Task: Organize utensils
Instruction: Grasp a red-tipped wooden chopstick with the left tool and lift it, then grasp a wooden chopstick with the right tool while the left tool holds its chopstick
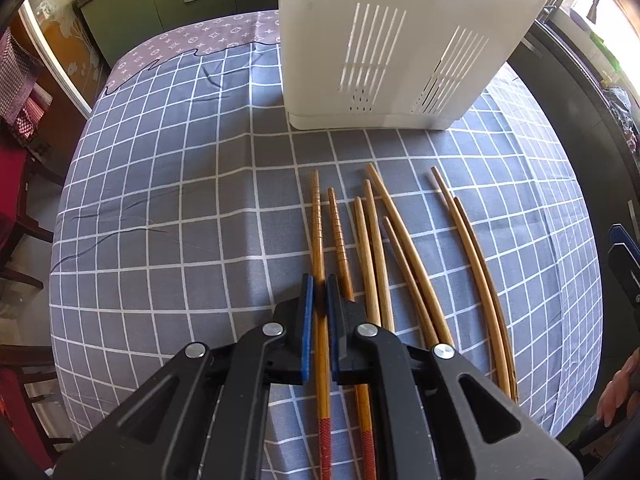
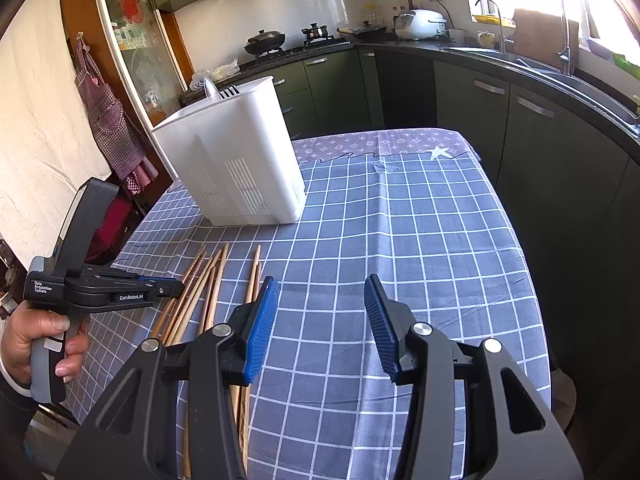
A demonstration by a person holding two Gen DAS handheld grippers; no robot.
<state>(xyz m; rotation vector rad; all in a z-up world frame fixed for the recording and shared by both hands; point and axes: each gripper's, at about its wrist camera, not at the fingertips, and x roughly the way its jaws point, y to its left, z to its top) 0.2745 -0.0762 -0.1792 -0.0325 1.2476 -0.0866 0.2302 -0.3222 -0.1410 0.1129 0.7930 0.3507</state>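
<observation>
Left gripper [image 1: 319, 280]: jaws narrowed around the leftmost red-handled chopstick [image 1: 318, 240], blue pads flanking it; actual contact cannot be confirmed. Right gripper [image 2: 320, 284]: jaws spread wide, holding nothing, above the checked tablecloth [image 2: 420, 240]. Remaining chopsticks [image 1: 400, 248] lie side by side on the cloth, just right of the first. White slotted utensil holder [image 1: 384, 52] stands upright beyond their tips.
</observation>
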